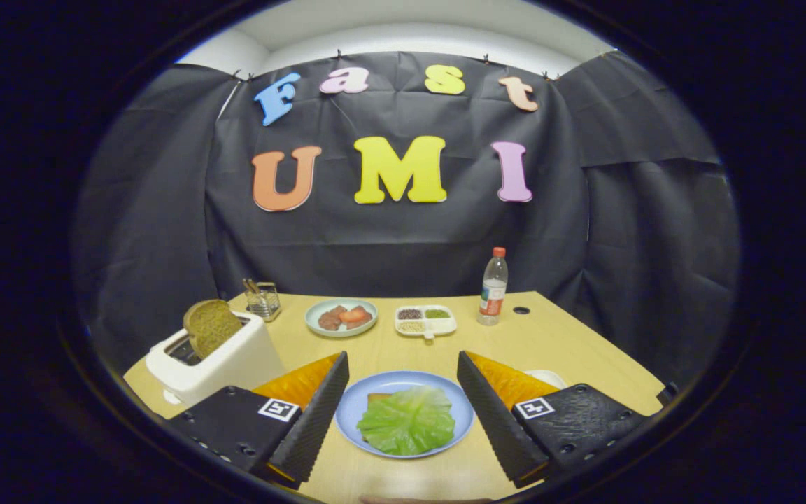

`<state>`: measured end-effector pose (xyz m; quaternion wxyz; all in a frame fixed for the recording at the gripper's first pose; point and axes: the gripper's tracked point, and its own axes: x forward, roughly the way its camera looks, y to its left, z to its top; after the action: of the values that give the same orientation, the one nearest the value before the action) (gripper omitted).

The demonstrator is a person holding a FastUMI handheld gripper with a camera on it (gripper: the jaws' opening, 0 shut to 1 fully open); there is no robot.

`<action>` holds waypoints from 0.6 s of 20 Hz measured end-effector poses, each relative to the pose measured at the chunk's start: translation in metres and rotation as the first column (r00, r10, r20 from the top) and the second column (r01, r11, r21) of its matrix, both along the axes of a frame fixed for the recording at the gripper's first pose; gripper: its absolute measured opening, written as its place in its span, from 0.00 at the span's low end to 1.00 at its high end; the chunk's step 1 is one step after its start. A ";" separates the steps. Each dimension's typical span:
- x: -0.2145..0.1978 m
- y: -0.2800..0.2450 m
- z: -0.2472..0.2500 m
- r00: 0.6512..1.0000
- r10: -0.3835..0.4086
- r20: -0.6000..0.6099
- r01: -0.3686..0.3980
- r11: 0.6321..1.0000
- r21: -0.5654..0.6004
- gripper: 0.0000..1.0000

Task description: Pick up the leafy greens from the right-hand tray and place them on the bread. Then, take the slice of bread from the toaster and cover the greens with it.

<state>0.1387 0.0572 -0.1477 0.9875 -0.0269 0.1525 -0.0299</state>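
Resting on blue plate (pixel 355 413): leafy greens (pixel 408 421) between open gripper (pixel 403 402) fingers, probably hiding bread.

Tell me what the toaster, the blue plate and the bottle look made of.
Toaster: likely matte white plastic, smooth and rounded. Blue plate, between the open gripper's fingers: possibly glazed ceramic or melamine, given its faint sheen. Bottle: clear plastic, see-through under a red cap.

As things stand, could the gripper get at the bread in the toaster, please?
Probably yes. The gripper is open and holds nothing, the bread stands up out of the toaster beside the left finger, and nothing covers it.
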 end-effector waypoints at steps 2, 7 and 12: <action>-0.004 0.019 0.013 1.000 0.010 0.013 -0.010 1.000 0.011 0.96; -0.003 0.076 0.035 0.998 0.057 0.025 -0.058 0.998 0.008 0.96; 0.011 0.135 0.042 0.994 0.105 0.001 -0.105 0.994 0.015 0.96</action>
<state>0.1500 0.1922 -0.1054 0.9879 -0.0272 0.1509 0.0232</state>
